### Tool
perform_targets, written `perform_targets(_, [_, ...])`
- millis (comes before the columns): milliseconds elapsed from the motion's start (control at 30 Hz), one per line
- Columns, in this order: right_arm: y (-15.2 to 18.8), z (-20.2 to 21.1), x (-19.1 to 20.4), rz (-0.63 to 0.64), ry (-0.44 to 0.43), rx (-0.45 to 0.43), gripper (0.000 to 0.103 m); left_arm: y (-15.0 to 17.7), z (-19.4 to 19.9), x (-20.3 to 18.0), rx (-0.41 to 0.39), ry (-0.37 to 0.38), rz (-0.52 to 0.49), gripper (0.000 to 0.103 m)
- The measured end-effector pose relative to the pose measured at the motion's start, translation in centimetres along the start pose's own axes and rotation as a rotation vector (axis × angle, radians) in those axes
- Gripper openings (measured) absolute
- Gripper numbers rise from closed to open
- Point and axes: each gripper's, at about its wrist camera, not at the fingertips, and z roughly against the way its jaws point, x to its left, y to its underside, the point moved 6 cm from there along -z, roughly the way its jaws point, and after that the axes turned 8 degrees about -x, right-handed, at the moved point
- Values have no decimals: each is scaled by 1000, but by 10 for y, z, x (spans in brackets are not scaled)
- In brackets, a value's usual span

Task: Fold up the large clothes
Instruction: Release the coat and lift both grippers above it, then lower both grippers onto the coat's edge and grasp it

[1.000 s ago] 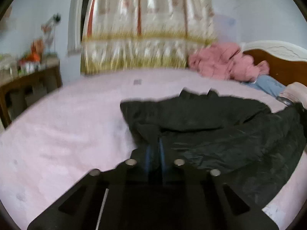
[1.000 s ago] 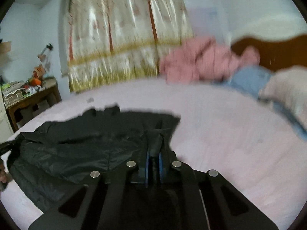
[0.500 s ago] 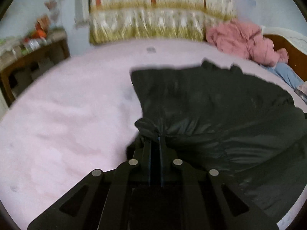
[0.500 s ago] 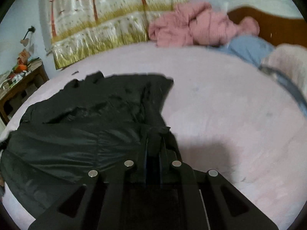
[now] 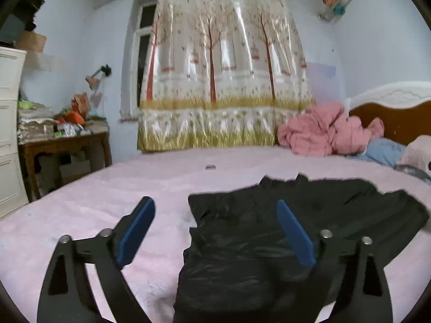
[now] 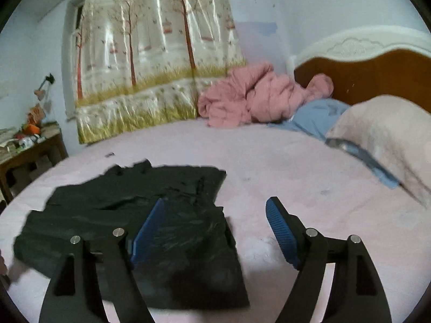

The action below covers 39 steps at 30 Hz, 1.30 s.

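While a black jacket (image 5: pixel 282 228) lies folded on the pink bed (image 5: pixel 94 215), both claws hover just above its near edge. Its long axis runs side to side. Left claw (image 5: pixel 215 228) and right claw (image 6: pixel 212 228) are opening wide, gripping nothing. Fabric looks slick, crinkled, puffy.

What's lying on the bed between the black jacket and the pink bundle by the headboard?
Only bare pink sheet between the black jacket and pink bundle, seen in the right wrist view.
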Motion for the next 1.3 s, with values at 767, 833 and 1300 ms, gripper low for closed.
perform_targets(767, [-19,141,26,130,63,-93,103,-37,77,-68,-37,118,-113,103])
perform_targets(833, [-17,139,28,138,61,-84,103,-36,84,-65,-54,121,-113,103])
perform_targets(1300, [23,89,49,250,-34,108,103,42,39,-110,335,320,-286,103])
